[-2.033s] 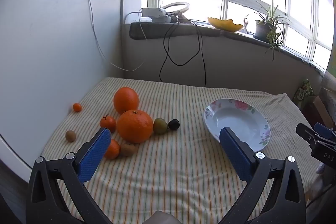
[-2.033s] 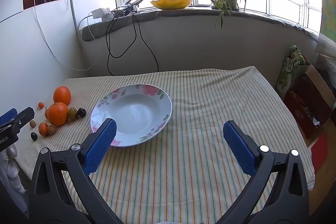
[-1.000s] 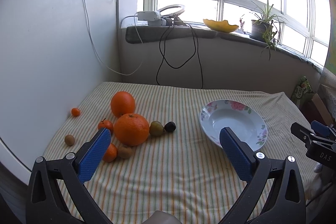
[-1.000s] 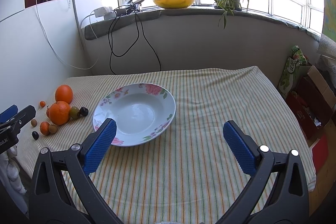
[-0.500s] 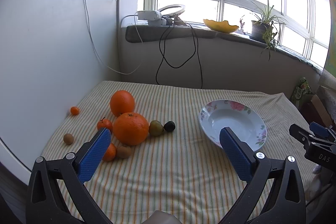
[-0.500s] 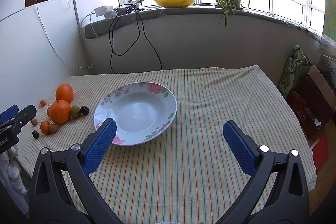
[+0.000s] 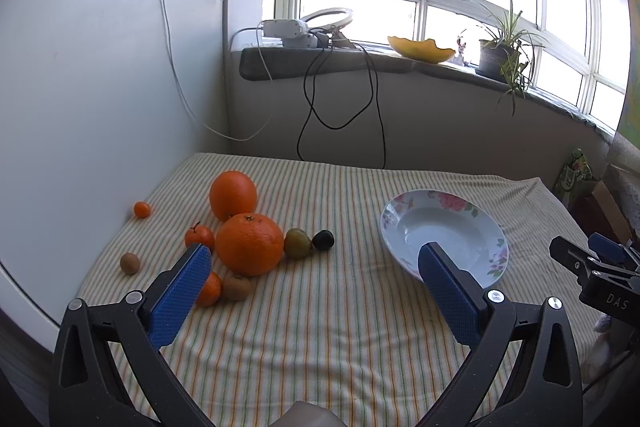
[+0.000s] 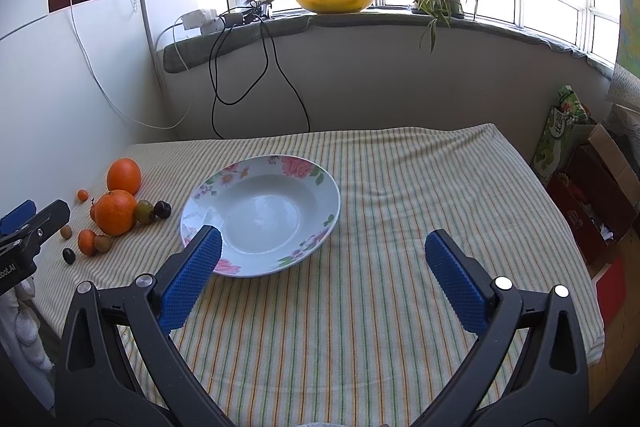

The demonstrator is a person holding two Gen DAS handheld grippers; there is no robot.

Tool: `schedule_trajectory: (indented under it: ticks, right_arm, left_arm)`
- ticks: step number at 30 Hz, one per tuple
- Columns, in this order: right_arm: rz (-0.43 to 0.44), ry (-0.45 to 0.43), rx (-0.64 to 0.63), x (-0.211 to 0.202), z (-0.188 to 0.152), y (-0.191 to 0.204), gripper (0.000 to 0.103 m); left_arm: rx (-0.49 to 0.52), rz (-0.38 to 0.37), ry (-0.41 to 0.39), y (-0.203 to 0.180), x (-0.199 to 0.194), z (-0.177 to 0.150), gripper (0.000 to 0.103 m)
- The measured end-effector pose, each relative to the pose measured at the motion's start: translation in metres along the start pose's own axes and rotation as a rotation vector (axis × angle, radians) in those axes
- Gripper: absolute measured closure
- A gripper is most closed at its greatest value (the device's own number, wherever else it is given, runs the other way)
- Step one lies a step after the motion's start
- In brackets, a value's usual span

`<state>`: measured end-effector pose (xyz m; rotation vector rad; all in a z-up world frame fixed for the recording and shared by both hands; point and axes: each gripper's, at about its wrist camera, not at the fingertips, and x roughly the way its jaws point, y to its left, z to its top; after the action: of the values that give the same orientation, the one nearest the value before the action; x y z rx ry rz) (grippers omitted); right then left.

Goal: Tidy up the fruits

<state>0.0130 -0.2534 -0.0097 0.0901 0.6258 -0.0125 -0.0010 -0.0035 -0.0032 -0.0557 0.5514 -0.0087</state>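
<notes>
Both claws hang released above the striped tablecloth [image 8: 380, 187], gripping nothing: the left gripper [image 7: 310, 275] nearest the fruit, the right gripper [image 8: 320, 255] over bare cloth beside the floral plate [image 8: 320, 195], which sits empty near the table's middle. Left of the plate lie two large oranges [image 7: 249, 243], touching each other. Around them cluster small tangerines [image 7: 199, 236], a greenish plum [image 7: 297, 243], a dark plum [image 7: 323, 240] and brown kiwis [image 7: 237, 287].
</notes>
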Motion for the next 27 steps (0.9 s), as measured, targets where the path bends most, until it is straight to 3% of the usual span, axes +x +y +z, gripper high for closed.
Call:
schedule_trajectory:
  ticks: [27]
  right_arm:
    - [0.010, 0.011, -0.021, 0.005, 0.002, 0.008, 0.000]
  left_arm:
    - [-0.020, -0.001, 0.016, 0.011, 0.007, -0.001, 0.000]
